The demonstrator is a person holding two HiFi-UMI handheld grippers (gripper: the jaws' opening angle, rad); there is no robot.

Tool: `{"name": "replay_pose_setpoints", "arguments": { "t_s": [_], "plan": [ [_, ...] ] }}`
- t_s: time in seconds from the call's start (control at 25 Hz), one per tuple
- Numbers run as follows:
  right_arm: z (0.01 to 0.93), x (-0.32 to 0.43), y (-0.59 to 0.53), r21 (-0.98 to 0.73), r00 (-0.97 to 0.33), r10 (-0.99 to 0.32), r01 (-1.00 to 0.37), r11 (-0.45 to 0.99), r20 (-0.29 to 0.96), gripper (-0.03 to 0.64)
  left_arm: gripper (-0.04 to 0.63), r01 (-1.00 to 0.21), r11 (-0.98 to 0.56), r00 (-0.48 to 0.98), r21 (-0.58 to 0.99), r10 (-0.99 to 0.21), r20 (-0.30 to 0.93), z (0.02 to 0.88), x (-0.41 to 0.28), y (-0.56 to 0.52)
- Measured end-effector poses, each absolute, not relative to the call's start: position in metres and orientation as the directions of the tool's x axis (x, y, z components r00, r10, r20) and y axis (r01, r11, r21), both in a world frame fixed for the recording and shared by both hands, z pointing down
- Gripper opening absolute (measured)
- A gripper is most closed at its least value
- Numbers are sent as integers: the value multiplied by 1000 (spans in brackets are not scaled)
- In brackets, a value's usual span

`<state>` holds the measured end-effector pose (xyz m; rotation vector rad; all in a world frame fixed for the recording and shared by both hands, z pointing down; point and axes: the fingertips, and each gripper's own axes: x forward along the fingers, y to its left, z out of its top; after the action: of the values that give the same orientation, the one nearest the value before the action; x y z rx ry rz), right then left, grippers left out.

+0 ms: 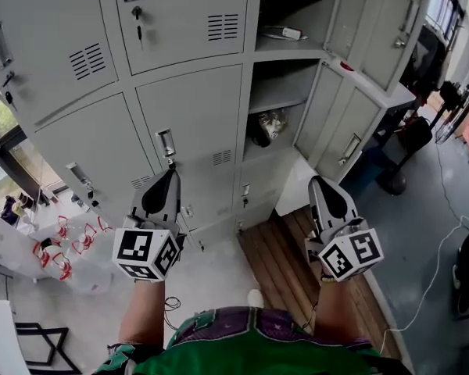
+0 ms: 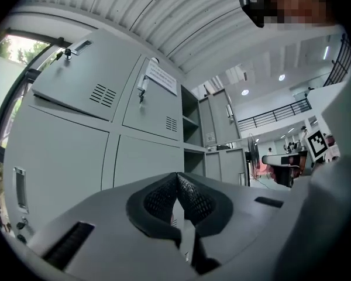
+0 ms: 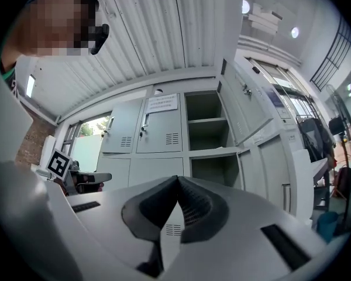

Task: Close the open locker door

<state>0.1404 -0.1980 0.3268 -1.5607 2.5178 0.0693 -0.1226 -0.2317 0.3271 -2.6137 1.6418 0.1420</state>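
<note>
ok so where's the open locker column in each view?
Head view: open locker column sits upper centre-right and runs off the top edge.
Left gripper view: it is a narrow strip near the centre, seen at a slant.
Right gripper view: it is just right of centre, seen nearly head-on.
Shared landmark: the keyed vented door, closed, is directly left of the column in all three.
</note>
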Motion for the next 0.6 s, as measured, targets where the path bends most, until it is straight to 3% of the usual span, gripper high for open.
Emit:
{"name": "replay_pose_setpoints", "arguments": {
  "t_s": [0.2, 0.28, 0.48, 0.6],
  "plan": [
    [321, 151, -189, -28, -390, -902, -915, 402, -186, 5, 20, -868, -496, 493, 13, -865, -96, 330, -103, -234],
    [319, 151, -186, -11, -393, -902, -916, 402, -181, 60, 20, -857, -516, 513, 14, -854, -90, 331, -98, -234],
    [313, 149, -181, 52, -386, -905, -922, 383, -178, 294, 20, -839, -544, 541, 8, -837, -83, 333, -90, -233],
    [307, 154, -180, 60, -361, -912, -932, 357, -194, 486, 20, -826, -563, 561, 6, -824, -86, 332, -84, -232]
  ]
}}
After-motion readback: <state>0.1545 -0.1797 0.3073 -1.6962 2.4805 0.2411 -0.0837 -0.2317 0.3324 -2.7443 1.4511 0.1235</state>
